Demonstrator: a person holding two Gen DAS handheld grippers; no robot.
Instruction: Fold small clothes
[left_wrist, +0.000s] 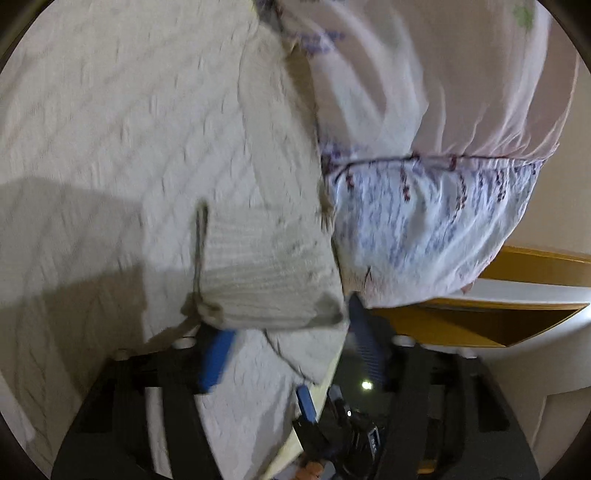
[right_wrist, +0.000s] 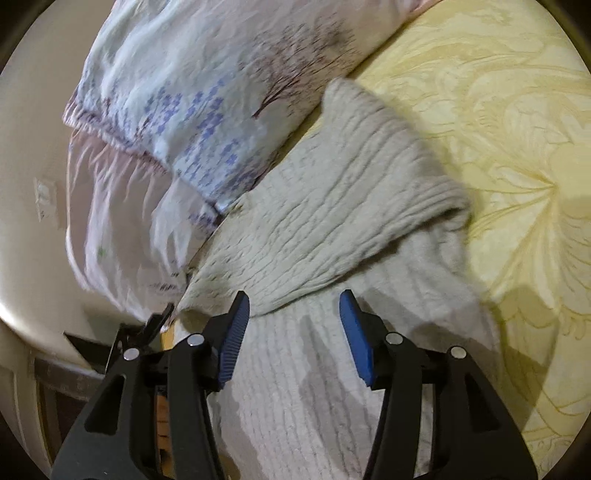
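Observation:
A cream ribbed knitted garment (right_wrist: 351, 184) lies on the bed, its upper layer folded back over the lower part (right_wrist: 314, 387). My right gripper (right_wrist: 293, 295) hovers open just over that fold, with both blue pads (right_wrist: 232, 332) clear of the cloth. In the blurred left wrist view the garment's folded edge (left_wrist: 266, 273) fills the gap of my left gripper (left_wrist: 288, 321). The cloth bunches against both blue pads (left_wrist: 216, 362), and the left gripper is shut on it. The right gripper (left_wrist: 306, 402) shows low in that view.
A pale quilted bed cover (left_wrist: 110, 129), yellow with a floral pattern (right_wrist: 498, 129) in the right wrist view, carries the garment. A white and pink pillow with purple flowers (left_wrist: 424, 221) (right_wrist: 184, 110) lies against the garment. Wooden furniture (left_wrist: 524, 266) and a cream wall (right_wrist: 33, 110) border the bed.

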